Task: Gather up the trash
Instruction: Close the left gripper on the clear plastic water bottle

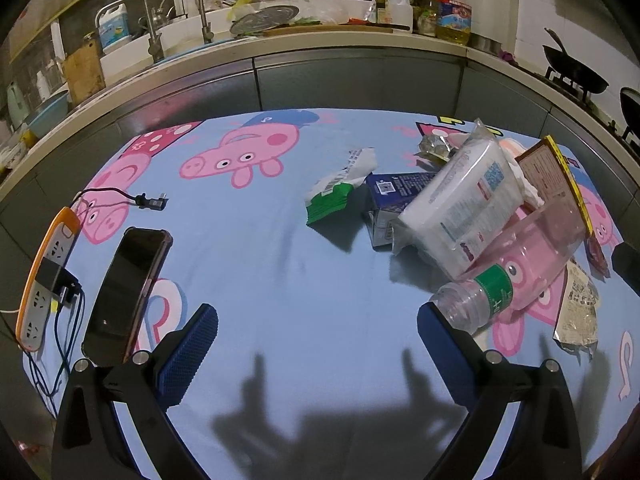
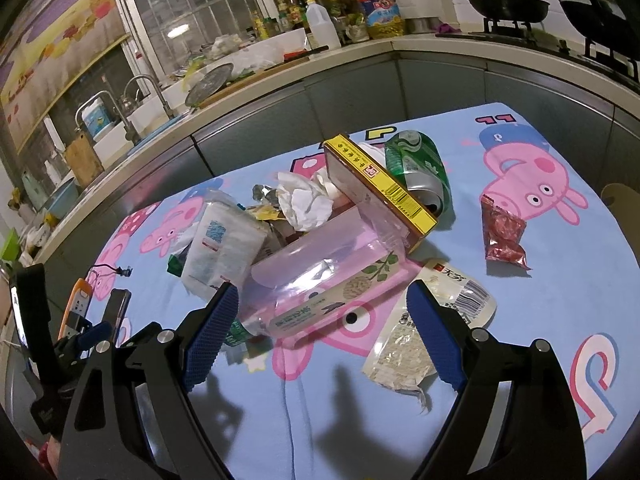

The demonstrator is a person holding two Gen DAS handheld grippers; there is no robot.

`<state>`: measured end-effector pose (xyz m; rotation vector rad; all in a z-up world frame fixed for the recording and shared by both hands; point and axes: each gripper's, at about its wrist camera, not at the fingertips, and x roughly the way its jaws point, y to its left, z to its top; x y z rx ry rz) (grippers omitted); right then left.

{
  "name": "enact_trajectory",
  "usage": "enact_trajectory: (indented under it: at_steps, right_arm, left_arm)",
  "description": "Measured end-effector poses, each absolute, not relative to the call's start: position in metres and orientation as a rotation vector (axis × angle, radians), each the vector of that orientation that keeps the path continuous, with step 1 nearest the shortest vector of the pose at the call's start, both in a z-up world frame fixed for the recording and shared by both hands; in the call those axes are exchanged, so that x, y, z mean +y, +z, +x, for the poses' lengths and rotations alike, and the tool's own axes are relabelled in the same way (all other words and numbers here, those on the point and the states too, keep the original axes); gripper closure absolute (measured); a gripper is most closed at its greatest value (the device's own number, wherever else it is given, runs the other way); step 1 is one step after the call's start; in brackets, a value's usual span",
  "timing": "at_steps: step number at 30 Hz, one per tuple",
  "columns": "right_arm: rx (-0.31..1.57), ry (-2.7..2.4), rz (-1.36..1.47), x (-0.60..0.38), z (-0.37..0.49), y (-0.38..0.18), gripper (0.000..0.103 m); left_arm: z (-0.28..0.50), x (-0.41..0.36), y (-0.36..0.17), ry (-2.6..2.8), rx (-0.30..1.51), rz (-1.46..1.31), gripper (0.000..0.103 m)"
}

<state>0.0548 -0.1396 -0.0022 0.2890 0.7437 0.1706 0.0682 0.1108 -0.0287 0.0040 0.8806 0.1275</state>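
A pile of trash lies on the cartoon-pig tablecloth [image 2: 560, 280]. A clear plastic bottle [image 2: 320, 276] lies on its side across the gap just ahead of my right gripper [image 2: 324, 320], which stands open; the pads do not press on it. Behind the bottle are a yellow-brown box [image 2: 380, 188], a crushed green can [image 2: 420, 168], crumpled white paper [image 2: 304, 200] and a white tissue pack [image 2: 220, 240]. My left gripper [image 1: 320, 344] hangs open over bare cloth, with the bottle [image 1: 520, 264] and tissue pack [image 1: 460, 204] to its right.
A white snack bag [image 2: 424, 332] and a red wrapper [image 2: 502, 236] lie right of the bottle. A green-white wrapper [image 1: 340, 188] and a blue carton [image 1: 388, 200] sit left of the pile. A phone [image 1: 128, 292] and an orange power strip [image 1: 48, 276] lie at the left edge. A kitchen counter runs behind.
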Motion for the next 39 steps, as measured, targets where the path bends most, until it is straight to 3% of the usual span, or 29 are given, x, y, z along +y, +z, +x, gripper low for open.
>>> enact_trajectory:
  at_steps: [17,25,39]
  right_arm:
    - [0.742,0.158,0.298,-0.143,0.053,-0.002,0.018]
    - [0.722,0.138,0.310,-0.160,0.055,-0.002,0.037]
    - [0.754,0.103,0.356,-0.196,0.057,-0.018,0.036]
  left_arm:
    - [0.070,0.110,-0.032,0.128,0.892,0.004,0.004]
    - [0.076,0.108,-0.036,0.125,0.908,0.008,0.004]
    - [0.094,0.107,-0.018,-0.153,0.884,-0.085,0.004]
